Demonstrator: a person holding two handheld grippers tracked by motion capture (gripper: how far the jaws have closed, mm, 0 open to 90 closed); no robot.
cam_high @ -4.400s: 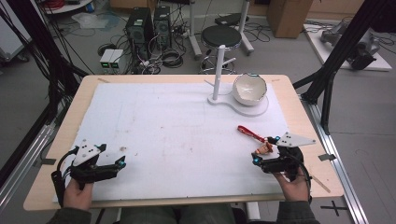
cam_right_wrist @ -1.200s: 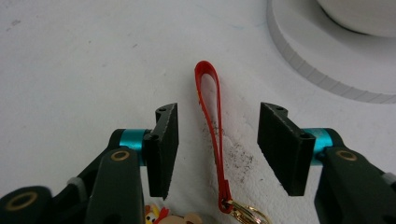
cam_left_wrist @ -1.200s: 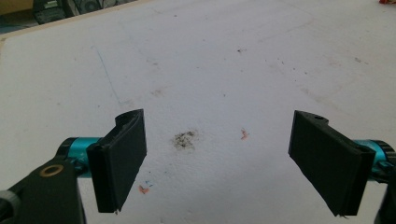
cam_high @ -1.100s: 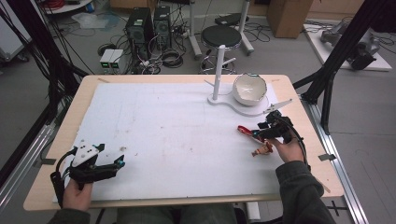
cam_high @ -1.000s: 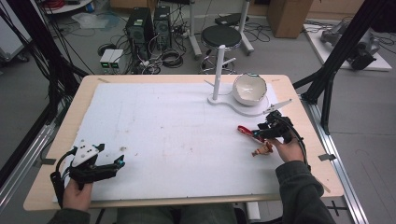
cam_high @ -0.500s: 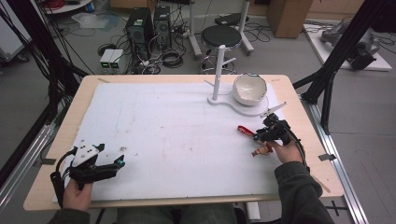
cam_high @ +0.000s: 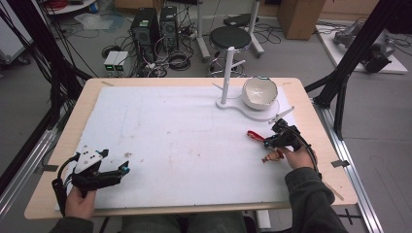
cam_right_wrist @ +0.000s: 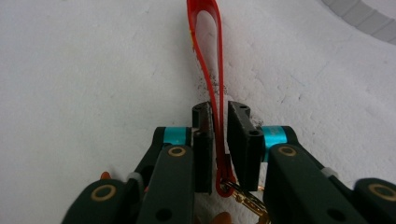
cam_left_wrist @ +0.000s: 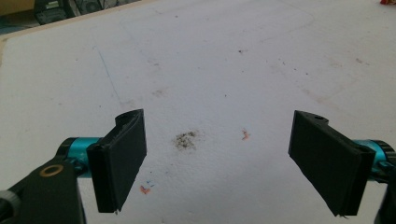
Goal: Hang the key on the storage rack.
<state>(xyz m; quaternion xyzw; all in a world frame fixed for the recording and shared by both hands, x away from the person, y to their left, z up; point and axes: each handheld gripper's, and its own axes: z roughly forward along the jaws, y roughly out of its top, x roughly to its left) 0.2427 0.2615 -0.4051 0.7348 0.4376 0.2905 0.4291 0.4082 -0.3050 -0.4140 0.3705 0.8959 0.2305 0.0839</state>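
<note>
Lying on the white surface (cam_high: 184, 141) at its right side, near the white stand base (cam_high: 252, 109): red strap (cam_right_wrist: 208, 51) with a gold clasp (cam_right_wrist: 243, 198) on its near end. Closing right tongs (cam_right_wrist: 219, 126) around the strap, jaws nearly together with a thin gap each side (contact not clear). Resting at front left, well apart: left tongs (cam_left_wrist: 219, 154), jaws spread wide, gripping nothing. Sitting on the stand: white bowl (cam_high: 259, 92).
</note>
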